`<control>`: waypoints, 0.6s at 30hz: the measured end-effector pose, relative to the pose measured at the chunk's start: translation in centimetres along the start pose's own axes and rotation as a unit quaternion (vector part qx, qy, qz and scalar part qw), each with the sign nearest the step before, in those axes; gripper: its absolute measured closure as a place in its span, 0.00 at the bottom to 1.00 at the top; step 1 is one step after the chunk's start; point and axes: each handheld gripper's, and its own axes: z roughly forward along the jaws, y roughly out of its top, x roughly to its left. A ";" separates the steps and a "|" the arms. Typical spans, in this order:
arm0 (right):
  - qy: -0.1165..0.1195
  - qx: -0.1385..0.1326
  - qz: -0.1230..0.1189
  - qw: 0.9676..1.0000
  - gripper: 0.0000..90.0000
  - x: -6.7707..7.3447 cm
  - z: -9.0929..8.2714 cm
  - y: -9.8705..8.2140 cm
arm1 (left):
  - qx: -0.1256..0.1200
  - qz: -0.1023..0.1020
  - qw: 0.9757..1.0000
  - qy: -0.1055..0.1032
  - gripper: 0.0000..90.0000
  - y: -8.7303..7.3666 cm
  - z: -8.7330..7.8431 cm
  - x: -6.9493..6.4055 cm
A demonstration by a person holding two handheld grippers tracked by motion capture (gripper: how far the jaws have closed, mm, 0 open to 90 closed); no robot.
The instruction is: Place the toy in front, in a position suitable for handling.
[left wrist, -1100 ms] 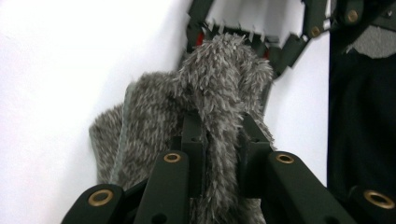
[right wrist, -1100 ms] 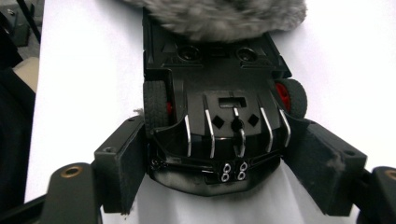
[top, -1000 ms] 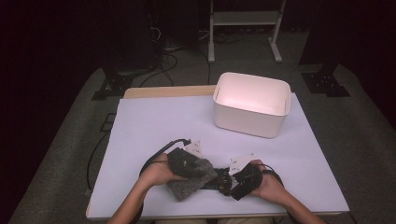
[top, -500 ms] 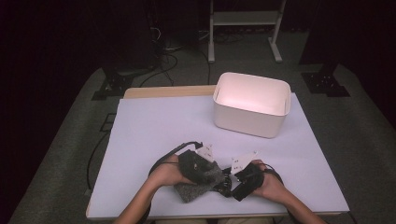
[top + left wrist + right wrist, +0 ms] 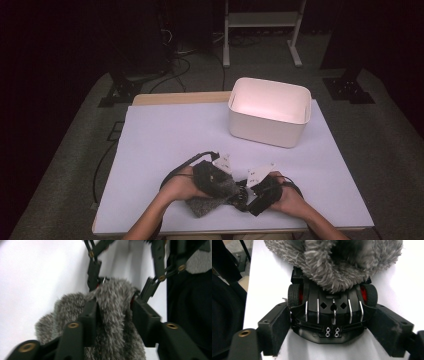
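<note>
Down at the counter's (image 5: 165, 135) near edge, the left gripper (image 5: 113, 307) has its jaws pinched on a grey fuzzy cloth (image 5: 212, 192), having just opened a little; the right gripper (image 5: 332, 327) clamps its wide jaws on a black toy car (image 5: 332, 312), half under the cloth; a white bin (image 5: 268, 112) stands at the far right corner.

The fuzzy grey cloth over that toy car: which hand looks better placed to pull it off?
Probably the left. Its tool already has the fuzzy grey cloth between its jaws, which have just been opening, while the right tool clasps the black toy car and can hold it steady.
</note>
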 end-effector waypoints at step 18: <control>-0.023 0.016 -0.011 1.000 0.16 0.6 0.5 0.0 | -0.024 -0.006 0.999 -0.022 0.83 -0.9 0.7 0.2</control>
